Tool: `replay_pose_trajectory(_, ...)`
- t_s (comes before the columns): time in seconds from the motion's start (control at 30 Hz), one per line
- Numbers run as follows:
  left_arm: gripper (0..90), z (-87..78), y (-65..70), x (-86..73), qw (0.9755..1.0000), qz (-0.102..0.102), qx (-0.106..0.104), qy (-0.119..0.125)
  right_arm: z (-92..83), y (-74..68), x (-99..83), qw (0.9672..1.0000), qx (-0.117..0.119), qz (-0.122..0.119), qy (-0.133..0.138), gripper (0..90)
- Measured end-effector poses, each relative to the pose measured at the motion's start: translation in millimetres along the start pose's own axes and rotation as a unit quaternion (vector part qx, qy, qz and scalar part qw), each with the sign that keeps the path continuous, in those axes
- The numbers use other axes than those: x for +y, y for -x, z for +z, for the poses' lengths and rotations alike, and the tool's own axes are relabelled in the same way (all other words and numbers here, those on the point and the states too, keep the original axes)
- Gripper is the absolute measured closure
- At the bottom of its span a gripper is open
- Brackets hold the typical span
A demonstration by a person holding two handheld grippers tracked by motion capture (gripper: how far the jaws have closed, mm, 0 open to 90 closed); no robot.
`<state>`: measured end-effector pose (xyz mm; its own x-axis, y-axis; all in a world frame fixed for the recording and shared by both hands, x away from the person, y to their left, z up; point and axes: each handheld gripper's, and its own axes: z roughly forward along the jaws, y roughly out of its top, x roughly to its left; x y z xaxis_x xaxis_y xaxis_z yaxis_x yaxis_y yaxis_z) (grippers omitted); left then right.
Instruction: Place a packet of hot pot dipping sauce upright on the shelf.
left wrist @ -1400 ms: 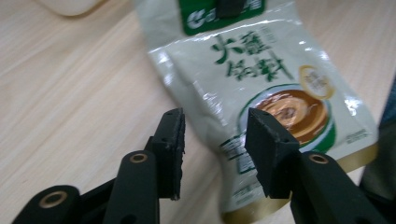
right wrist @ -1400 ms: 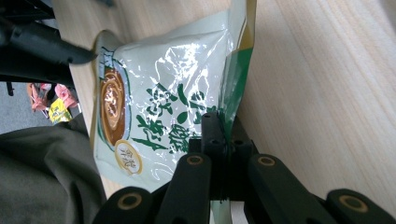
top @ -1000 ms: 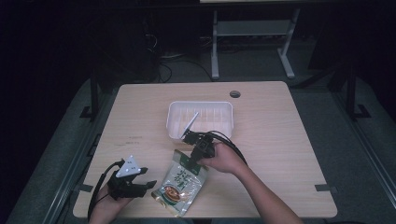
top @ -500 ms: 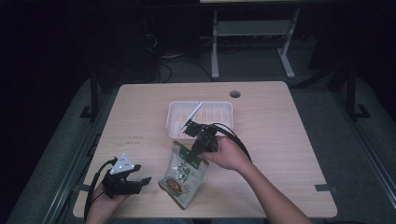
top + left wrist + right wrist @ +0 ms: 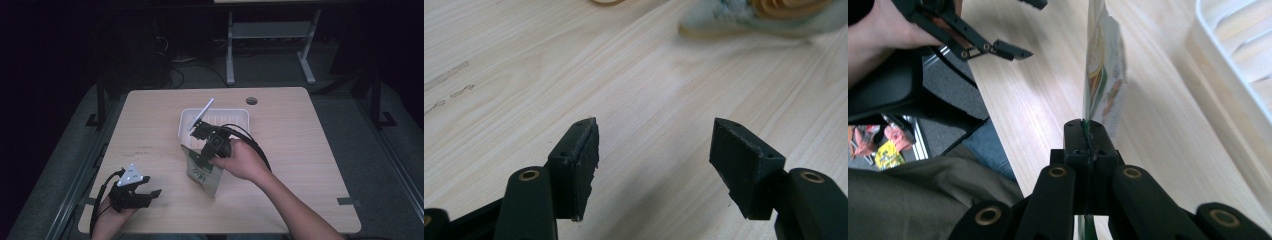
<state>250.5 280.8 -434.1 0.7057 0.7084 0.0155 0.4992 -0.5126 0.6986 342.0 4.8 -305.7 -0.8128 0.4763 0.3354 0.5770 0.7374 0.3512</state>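
The right gripper (image 5: pixel 202 156) has lifted the green printed snack pouch (image 5: pixel 205 172) off the wooden table (image 5: pixel 300 145), pinched by its top edge. It hangs beside the white plastic tray (image 5: pixel 235 117), not yet inside. The left gripper (image 5: pixel 150 194), jaws just opening and empty, rests near the table's front edge.

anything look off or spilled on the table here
Nothing spilled or damaged. The snack bag hangs tilted off the table, pinched at its top edge by the right gripper in front of the white tray. The left gripper is open over bare wood.
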Motion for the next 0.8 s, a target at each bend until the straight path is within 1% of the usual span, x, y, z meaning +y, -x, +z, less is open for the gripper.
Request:
replay_pose_trajectory(0.07, 35.6, -0.2, -0.2, -0.4, 1.0000, -0.003, 0.000, 0.000, -5.8, 1.0, 1.7, 0.9999, -0.006, 0.010, 0.006, 89.6)
replay_pose_trajectory(0.13, 35.7, -0.6, -0.8, -0.5, 1.0000, -0.002, 0.000, 0.000, -7.7, 1.6, 1.9, 0.9999, -0.008, 0.012, 0.008, 89.6)
replay_pose_trajectory(0.17, 35.6, -0.8, -1.6, -0.9, 1.0000, -0.004, 0.001, 0.001, -13.8, 2.6, 2.5, 0.9995, -0.003, 0.025, 0.017, 89.5)
replay_pose_trajectory(0.2, 35.6, -1.0, -2.0, -0.9, 1.0000, -0.004, 0.002, 0.001, -16.1, 2.7, 2.8, 0.9994, -0.003, 0.028, 0.018, 89.6)
replay_pose_trajectory(0.37, 35.2, -1.5, -3.1, -1.3, 1.0000, -0.008, 0.005, 0.003, -31.8, -0.8, 5.9, 0.9987, -0.017, 0.040, 0.028, 89.6)
replay_pose_trajectory(0.4, 35.0, -1.6, -3.3, -1.4, 1.0000, -0.008, 0.006, 0.002, -33.9, -1.0, 6.6, 0.9986, -0.020, 0.039, 0.031, 89.5)
replay_pose_trajectory(0.53, 34.5, -1.5, -4.0, -1.8, 0.9999, -0.009, 0.008, 0.001, -47.1, -2.3, 10.9, 0.9975, -0.038, 0.046, 0.039, 89.5)
replay_pose_trajectory(0.6, 34.0, -1.5, -4.5, -1.9, 0.9999, -0.010, 0.009, 0.001, -52.9, -1.6, 12.6, 0.9968, -0.043, 0.051, 0.044, 89.5)
replay_pose_trajectory(0.77, 32.7, -2.0, -6.7, -2.7, 0.9998, -0.013, 0.016, 0.001, -69.3, 5.0, 16.0, 0.9946, -0.051, 0.067, 0.061, 89.5)
replay_pose_trajectory(0.8, 32.3, -2.0, -6.7, -2.7, 0.9998, -0.013, 0.016, 0.001, -73.0, 7.3, 16.9, 0.9938, -0.052, 0.074, 0.065, 89.5)
